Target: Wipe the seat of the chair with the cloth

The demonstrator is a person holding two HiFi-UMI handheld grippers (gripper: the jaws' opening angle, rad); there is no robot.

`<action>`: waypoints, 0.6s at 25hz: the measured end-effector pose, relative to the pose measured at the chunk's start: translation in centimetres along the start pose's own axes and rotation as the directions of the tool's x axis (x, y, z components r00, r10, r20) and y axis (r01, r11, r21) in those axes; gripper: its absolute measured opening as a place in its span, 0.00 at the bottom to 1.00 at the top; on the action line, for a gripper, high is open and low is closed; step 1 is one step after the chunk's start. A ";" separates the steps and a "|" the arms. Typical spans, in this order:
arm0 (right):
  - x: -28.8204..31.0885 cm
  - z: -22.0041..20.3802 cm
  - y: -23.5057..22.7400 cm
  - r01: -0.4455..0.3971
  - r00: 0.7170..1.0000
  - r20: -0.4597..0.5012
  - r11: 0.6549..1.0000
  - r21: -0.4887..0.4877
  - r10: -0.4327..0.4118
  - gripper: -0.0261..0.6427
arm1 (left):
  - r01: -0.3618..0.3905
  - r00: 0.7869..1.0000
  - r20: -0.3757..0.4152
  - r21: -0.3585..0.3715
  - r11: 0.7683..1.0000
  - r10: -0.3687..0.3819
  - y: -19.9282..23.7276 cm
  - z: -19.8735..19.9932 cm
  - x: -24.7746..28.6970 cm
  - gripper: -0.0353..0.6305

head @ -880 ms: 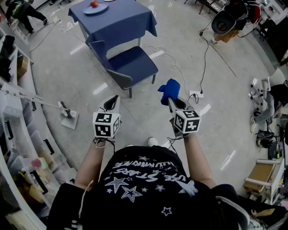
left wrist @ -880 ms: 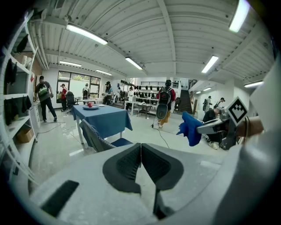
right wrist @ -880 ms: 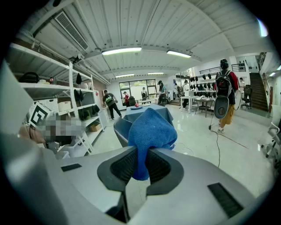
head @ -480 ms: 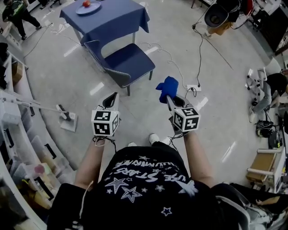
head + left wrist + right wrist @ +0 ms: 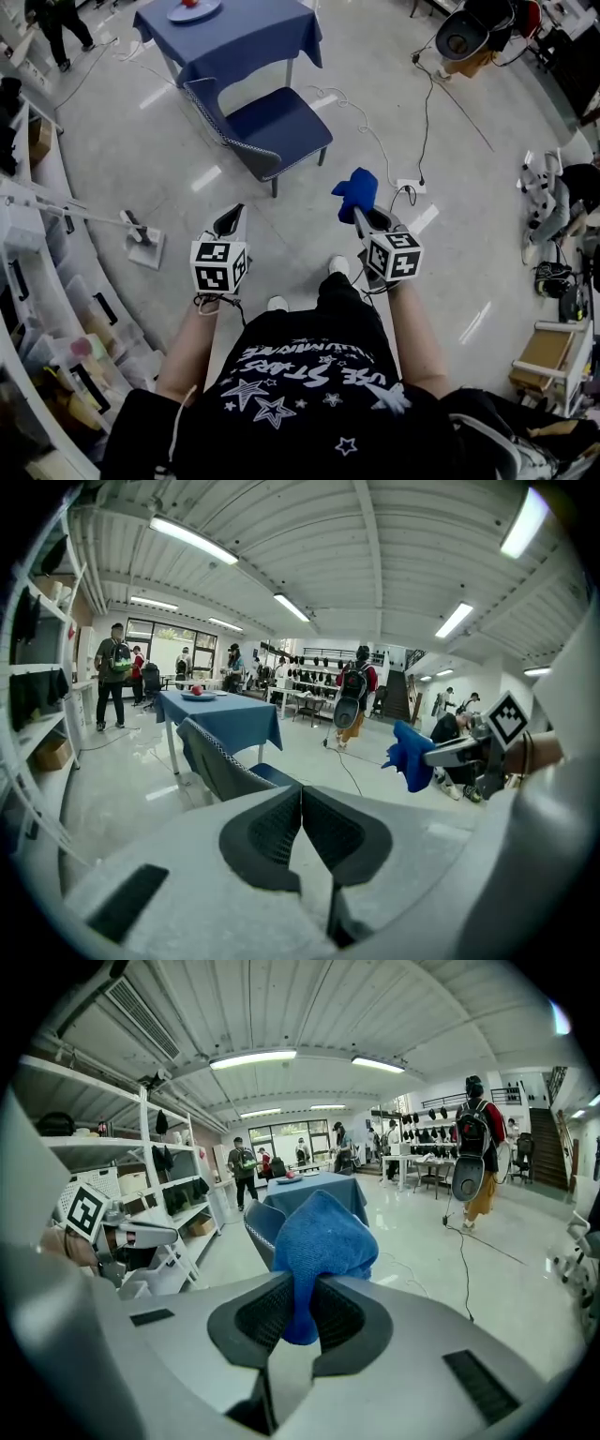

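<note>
The blue chair (image 5: 277,127) stands on the floor ahead of me, its seat bare, pushed next to a table with a blue cover (image 5: 230,33). My right gripper (image 5: 358,208) is shut on a bunched blue cloth (image 5: 355,192), which bulges out past the jaws (image 5: 323,1241). My left gripper (image 5: 230,220) is shut with nothing in it; its pads meet (image 5: 302,822). Both grippers hang at waist height, well short of the chair (image 5: 225,766), which also shows behind the cloth in the right gripper view (image 5: 262,1227).
A plate with a red fruit (image 5: 192,7) sits on the table. Cables (image 5: 422,122) trail across the floor at right to a power strip (image 5: 409,187). Shelving (image 5: 37,309) lines the left side, with a white stand (image 5: 141,246) beside it. People stand in the background (image 5: 117,672).
The person has stepped forward a little; one foot now shows ahead. Chair and table shifted slightly in view. Both grippers keep their hold and relative position.
</note>
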State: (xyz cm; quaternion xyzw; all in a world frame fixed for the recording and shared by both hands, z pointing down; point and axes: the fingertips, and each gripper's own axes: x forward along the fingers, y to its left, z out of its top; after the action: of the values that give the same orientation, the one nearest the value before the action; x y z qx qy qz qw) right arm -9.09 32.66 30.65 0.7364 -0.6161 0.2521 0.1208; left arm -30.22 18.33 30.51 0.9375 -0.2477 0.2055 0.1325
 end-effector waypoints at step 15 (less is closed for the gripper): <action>9.7 5.3 -13.9 -0.229 0.973 -0.059 0.970 -0.077 0.225 0.12 | -0.230 0.973 -0.034 -0.061 0.971 0.228 -4.3 4.6 11.6 0.09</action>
State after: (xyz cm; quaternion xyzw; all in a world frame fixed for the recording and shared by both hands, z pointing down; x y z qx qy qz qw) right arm 6.64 24.83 33.06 0.6491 -0.7028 0.2567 0.1371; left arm -17.30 15.52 31.06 0.8950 -0.3589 0.2238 0.1414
